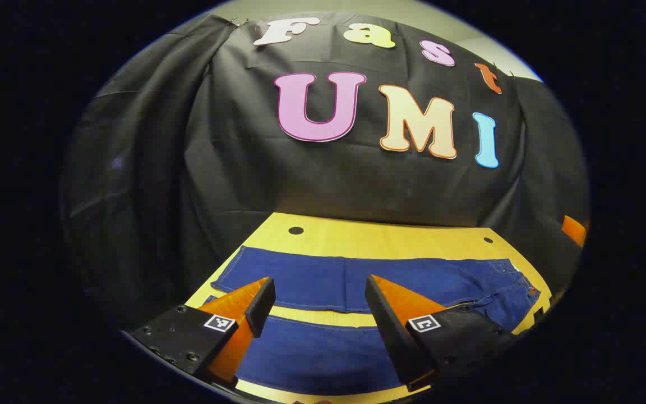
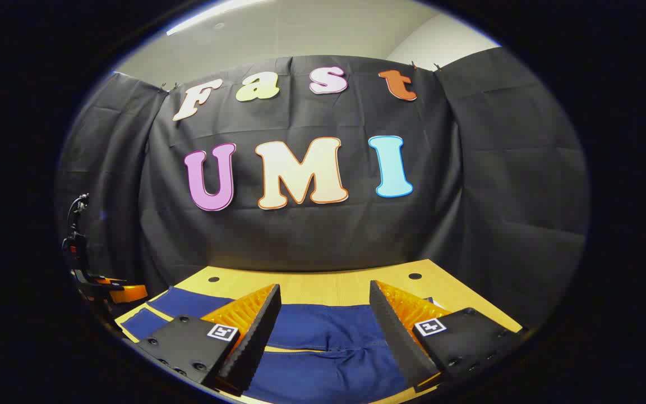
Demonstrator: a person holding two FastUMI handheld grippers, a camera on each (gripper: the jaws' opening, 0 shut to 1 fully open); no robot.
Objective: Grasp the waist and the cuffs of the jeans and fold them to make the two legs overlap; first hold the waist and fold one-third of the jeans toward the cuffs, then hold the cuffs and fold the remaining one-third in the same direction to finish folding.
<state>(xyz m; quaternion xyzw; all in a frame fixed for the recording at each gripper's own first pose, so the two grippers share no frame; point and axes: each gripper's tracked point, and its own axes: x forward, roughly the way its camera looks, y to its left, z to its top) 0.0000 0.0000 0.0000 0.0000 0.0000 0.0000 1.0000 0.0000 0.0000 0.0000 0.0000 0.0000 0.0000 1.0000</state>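
Spread flat across the yellow worktop (image 1: pixel 379 238): blue jeans (image 1: pixel 368 280), legs apart, a strip of bare wood between them; waist toward the right in the left gripper view. Poised above the denim, left claw (image 1: pixel 317 297) and right claw (image 2: pixel 326 306), both released, fingers spread, grasping nothing.

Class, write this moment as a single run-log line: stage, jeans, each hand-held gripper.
stage: before first fold | jeans: flat on table, legs apart | left hand-held gripper: open, above legs | right hand-held gripper: open, above waist end
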